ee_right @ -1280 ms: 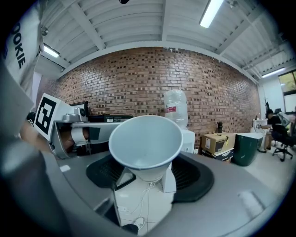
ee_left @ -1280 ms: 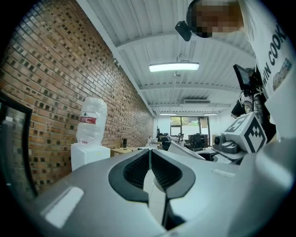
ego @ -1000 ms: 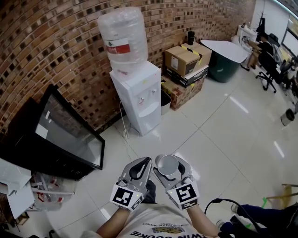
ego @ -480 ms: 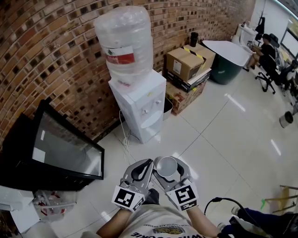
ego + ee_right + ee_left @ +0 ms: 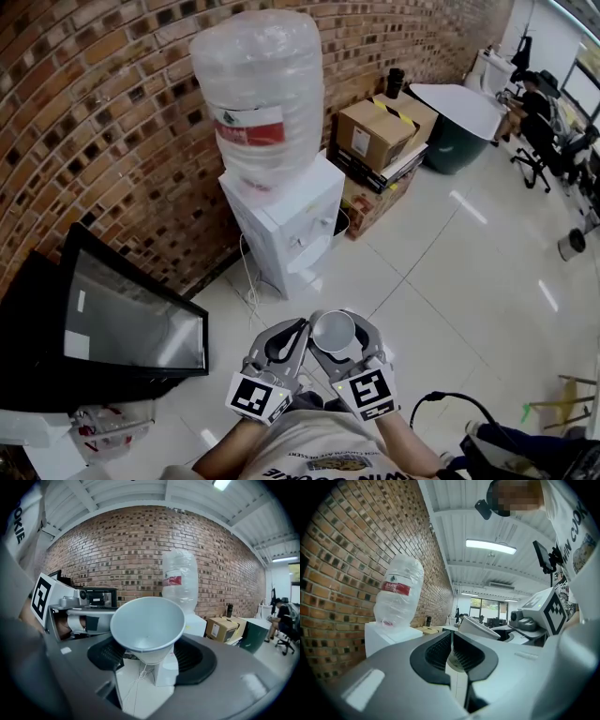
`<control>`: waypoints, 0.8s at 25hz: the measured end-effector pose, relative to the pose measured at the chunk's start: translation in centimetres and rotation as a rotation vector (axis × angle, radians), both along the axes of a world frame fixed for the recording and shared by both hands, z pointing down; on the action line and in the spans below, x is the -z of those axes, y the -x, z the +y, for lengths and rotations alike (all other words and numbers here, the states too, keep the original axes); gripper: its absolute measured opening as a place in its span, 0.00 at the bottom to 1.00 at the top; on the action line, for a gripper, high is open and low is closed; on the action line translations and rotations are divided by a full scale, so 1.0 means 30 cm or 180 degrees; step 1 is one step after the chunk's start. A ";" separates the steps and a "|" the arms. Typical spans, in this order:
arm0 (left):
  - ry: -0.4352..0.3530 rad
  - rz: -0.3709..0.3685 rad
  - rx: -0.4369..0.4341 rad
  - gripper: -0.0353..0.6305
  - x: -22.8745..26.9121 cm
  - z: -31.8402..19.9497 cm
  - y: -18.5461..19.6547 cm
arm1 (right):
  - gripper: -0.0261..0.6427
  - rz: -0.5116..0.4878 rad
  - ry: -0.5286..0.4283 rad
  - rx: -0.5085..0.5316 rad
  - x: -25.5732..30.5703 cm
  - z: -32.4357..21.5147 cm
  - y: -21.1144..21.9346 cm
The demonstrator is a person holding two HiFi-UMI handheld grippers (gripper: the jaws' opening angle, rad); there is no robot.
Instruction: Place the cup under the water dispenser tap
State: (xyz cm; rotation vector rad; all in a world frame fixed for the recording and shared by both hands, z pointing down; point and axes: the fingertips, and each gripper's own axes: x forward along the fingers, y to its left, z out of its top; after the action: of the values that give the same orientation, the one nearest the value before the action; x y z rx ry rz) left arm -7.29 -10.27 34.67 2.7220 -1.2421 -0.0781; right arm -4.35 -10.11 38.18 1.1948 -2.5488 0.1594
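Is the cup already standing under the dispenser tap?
No, the cup is held in the right gripper, well apart from the water dispenser.

Bare floor lies open up to the water dispenser; a black screen crowds the left, cardboard boxes the right.

Head cam overhead; dispenser in all 3

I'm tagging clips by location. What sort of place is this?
Probably an office or shared workspace, seen from its storage edge: a bottled water dispenser stands against a brick wall, stacked cardboard boxes sit beside it, and office chairs stand farther back on the tiled floor.
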 end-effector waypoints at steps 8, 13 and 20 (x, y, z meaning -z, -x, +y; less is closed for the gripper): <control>0.0037 0.0042 0.0081 0.06 -0.028 -0.064 0.045 | 0.52 0.0165 -0.0035 0.0056 -0.019 -0.087 0.039; 0.0062 -0.0017 0.0134 0.06 -0.050 -0.092 0.043 | 0.52 0.0164 -0.0079 0.0124 -0.049 -0.146 0.031; 0.0129 -0.0103 0.0152 0.06 -0.109 -0.155 0.036 | 0.52 0.0103 -0.0066 0.0109 -0.100 -0.252 0.026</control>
State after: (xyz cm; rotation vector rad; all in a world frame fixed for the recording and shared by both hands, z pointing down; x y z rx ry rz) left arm -8.36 -14.93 37.94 2.6699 -1.3031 -0.0143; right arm -5.13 -17.68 41.18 1.1510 -2.5472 0.1052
